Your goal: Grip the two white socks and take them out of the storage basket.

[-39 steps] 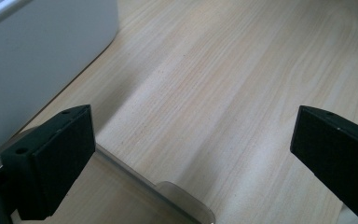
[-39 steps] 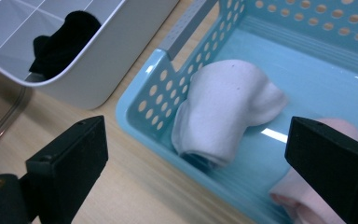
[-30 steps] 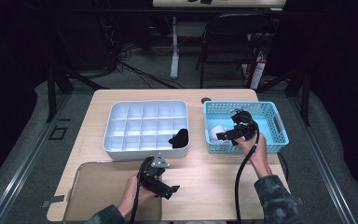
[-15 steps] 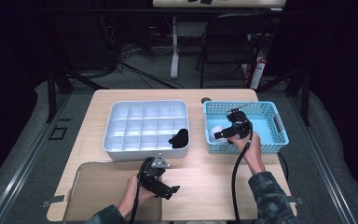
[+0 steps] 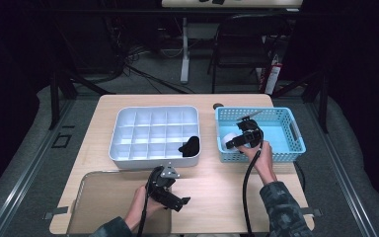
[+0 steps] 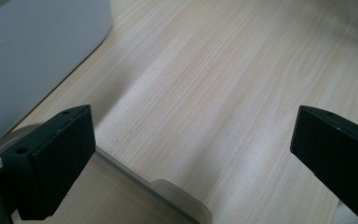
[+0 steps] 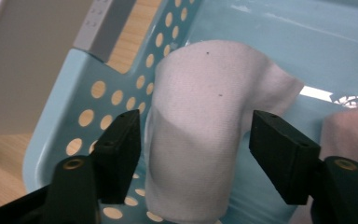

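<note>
The right hand-held gripper (image 7: 193, 154) is down in the blue basket (image 5: 286, 143), its jaws straddling a white rolled cloth (image 7: 200, 135) that lies against the basket's perforated wall; the jaws have just been closing, but narrow gaps show on both sides, so the pads do not yet press the roll. To do this pick well, I judge the jaws should finish closing squarely across the roll's middle, low enough to catch all its layers, then lift straight up clear of the rim. The cloth looks soft, finely knit and springy, a loose cylinder that will squash under pressure. The basket is smooth, glossy plastic with round holes. The left hand-held gripper (image 6: 193, 163) rests wide open and empty over the pale wood-grain counter (image 6: 223, 84), beside the white compartment tray (image 5: 128, 148).
</note>
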